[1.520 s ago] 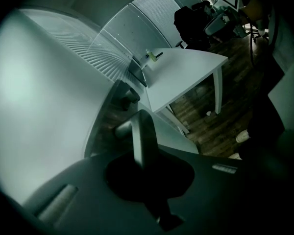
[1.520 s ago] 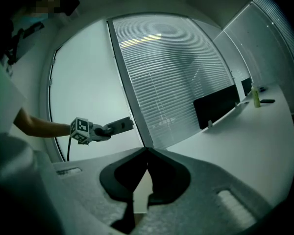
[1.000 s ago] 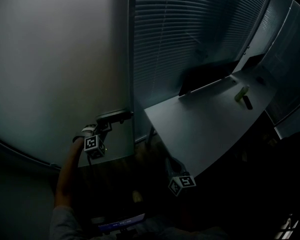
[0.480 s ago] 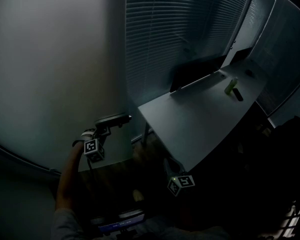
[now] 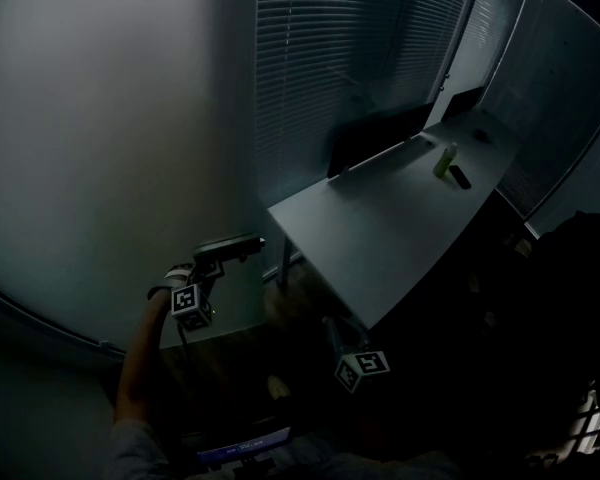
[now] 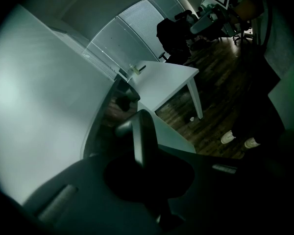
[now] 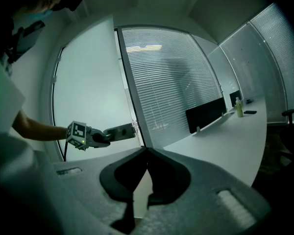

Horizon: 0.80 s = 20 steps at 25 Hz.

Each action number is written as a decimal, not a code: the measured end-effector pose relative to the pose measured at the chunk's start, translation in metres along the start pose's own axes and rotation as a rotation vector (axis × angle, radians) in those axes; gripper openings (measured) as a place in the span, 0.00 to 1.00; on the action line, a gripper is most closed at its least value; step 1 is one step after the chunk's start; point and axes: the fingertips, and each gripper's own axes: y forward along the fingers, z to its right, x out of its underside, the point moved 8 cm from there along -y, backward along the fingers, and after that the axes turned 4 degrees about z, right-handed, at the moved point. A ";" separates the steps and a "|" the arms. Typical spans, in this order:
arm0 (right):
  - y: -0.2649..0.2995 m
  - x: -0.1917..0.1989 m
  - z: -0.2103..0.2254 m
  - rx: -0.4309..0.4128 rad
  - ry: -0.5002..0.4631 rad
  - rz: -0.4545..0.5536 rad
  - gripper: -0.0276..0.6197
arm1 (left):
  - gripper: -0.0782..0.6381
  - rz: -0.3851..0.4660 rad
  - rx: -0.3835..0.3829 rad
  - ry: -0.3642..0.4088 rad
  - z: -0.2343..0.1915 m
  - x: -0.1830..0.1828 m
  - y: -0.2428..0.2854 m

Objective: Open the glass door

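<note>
The frosted glass door (image 5: 100,128) fills the left of the head view, its edge against the blind-covered glass wall (image 5: 350,58). A metal lever handle (image 5: 230,245) sticks out near that edge. My left gripper (image 5: 211,260) is shut on the handle, its marker cube (image 5: 187,304) just below. In the left gripper view the handle (image 6: 141,133) runs straight into the left gripper (image 6: 146,173). My right gripper (image 7: 146,152) is shut on nothing and hangs low, apart from the door, with its marker cube (image 5: 363,365) showing. Its view shows the left gripper (image 7: 100,137) on the handle (image 7: 120,131).
A white desk (image 5: 380,238) stands right of the door, close to the right gripper. On it are a dark screen (image 5: 375,133), a green bottle (image 5: 446,159) and a small dark object (image 5: 461,176). Dark wood floor (image 6: 220,111) lies below, with the person's shoes (image 6: 237,140) on it.
The left gripper has drifted down and slightly right in the head view with the handle in it. The desk and blinds have slid up and left. The right gripper's cube sits about where it was.
</note>
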 end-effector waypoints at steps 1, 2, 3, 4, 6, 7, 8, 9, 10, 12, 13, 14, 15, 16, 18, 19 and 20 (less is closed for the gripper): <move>-0.003 0.004 -0.001 0.003 -0.001 0.002 0.05 | 0.11 0.004 -0.002 0.008 0.005 0.000 0.001; -0.006 0.008 -0.002 0.005 -0.002 0.004 0.05 | 0.11 0.007 -0.005 0.015 0.010 0.001 0.002; -0.008 0.012 -0.003 0.008 -0.003 0.006 0.05 | 0.11 0.011 -0.005 0.019 0.014 0.001 0.003; -0.010 0.013 -0.006 0.010 -0.005 0.008 0.05 | 0.11 0.017 -0.001 0.021 0.018 0.001 0.002; -0.016 0.011 -0.013 0.016 -0.008 0.011 0.05 | 0.11 0.026 0.009 0.023 0.021 -0.001 -0.006; -0.019 0.010 -0.016 0.018 -0.009 0.012 0.05 | 0.11 0.028 0.010 0.027 0.022 -0.001 -0.009; -0.023 0.009 -0.019 0.021 -0.008 0.012 0.05 | 0.11 0.029 0.011 0.030 0.025 -0.002 -0.011; -0.028 0.008 -0.021 0.023 -0.006 0.012 0.05 | 0.11 0.030 0.015 0.033 0.028 -0.003 -0.014; -0.033 0.007 -0.024 0.026 -0.005 0.012 0.05 | 0.11 0.031 0.020 0.036 0.031 -0.005 -0.017; -0.042 0.006 -0.029 0.031 -0.005 0.018 0.05 | 0.11 0.037 0.018 0.051 0.033 -0.010 -0.026; -0.046 0.006 -0.032 0.033 -0.008 0.023 0.05 | 0.11 0.042 0.019 0.058 0.035 -0.012 -0.030; -0.050 0.006 -0.034 0.037 -0.012 0.030 0.05 | 0.11 0.048 0.028 0.059 0.037 -0.014 -0.034; -0.054 0.008 -0.035 0.040 -0.018 0.040 0.05 | 0.11 0.052 0.038 0.058 0.040 -0.016 -0.037; -0.059 0.010 -0.035 0.043 -0.024 0.047 0.05 | 0.11 0.053 0.042 0.060 0.043 -0.017 -0.039; -0.069 0.014 -0.038 0.053 -0.029 0.052 0.05 | 0.11 0.055 0.044 0.065 0.051 -0.017 -0.043; -0.074 0.014 -0.041 0.060 -0.027 0.050 0.05 | 0.11 0.059 0.046 0.068 0.055 -0.017 -0.045; -0.080 0.015 -0.044 0.066 -0.025 0.049 0.05 | 0.11 0.063 0.044 0.073 0.058 -0.017 -0.047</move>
